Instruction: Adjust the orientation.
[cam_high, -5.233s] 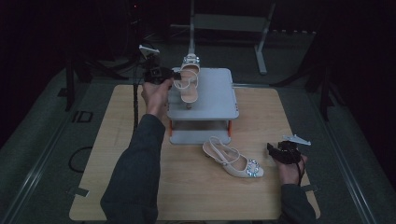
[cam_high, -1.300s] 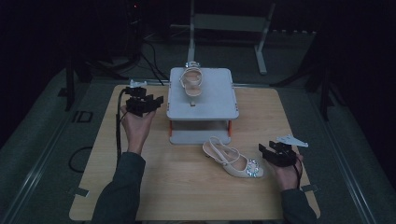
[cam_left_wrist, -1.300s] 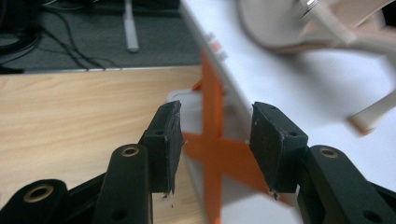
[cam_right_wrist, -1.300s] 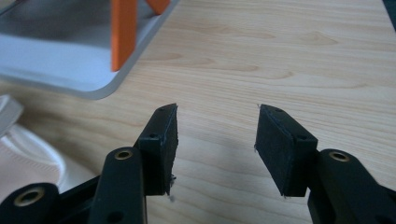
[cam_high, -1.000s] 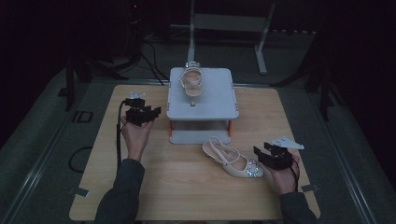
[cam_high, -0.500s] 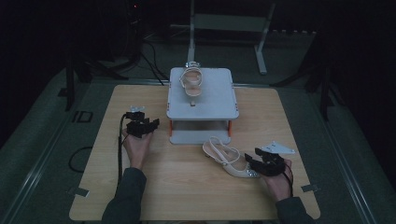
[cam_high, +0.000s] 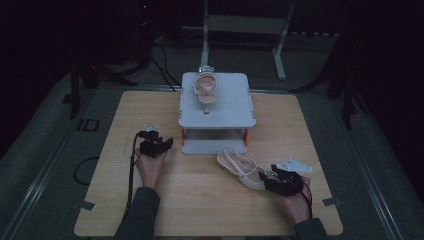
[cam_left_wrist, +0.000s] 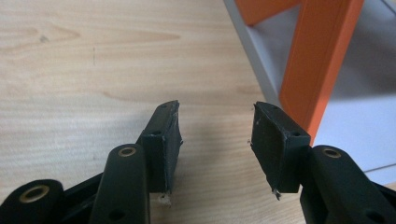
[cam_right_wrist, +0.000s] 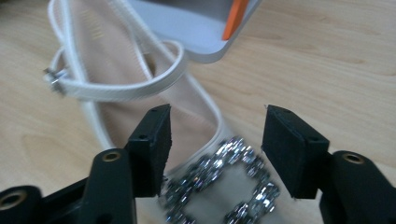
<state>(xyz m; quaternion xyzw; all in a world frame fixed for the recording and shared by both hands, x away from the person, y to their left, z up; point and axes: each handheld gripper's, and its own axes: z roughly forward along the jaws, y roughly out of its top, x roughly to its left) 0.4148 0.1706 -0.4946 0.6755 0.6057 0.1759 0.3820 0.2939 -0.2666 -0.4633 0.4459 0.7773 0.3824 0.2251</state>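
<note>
Closing in on the second shoe, the right gripper (cam_high: 272, 176) at lower right of the high view has its jaws around the toe of the white slingback shoe (cam_high: 240, 167) lying on the wooden table (cam_high: 200, 210). In the right gripper view the jaws stand wide and have just been opening, with the rhinestone buckle (cam_right_wrist: 219, 186) between them but the pads not pressing on it, so no grip yet. Left gripper (cam_high: 156, 146), left of centre, sits low over bare wood with jaws half apart and nothing between them; the left gripper view shows the orange leg (cam_left_wrist: 322, 60) of the rack just ahead. Farther up, the grey two-tier shoe rack (cam_high: 217, 107) stands mid-table, with the matching shoe (cam_high: 205, 90) already on its top shelf, toe toward the camera. Judged progress: about halfway. One shoe racked; the other still needs gripping, lifting and placing on the rack.
</note>
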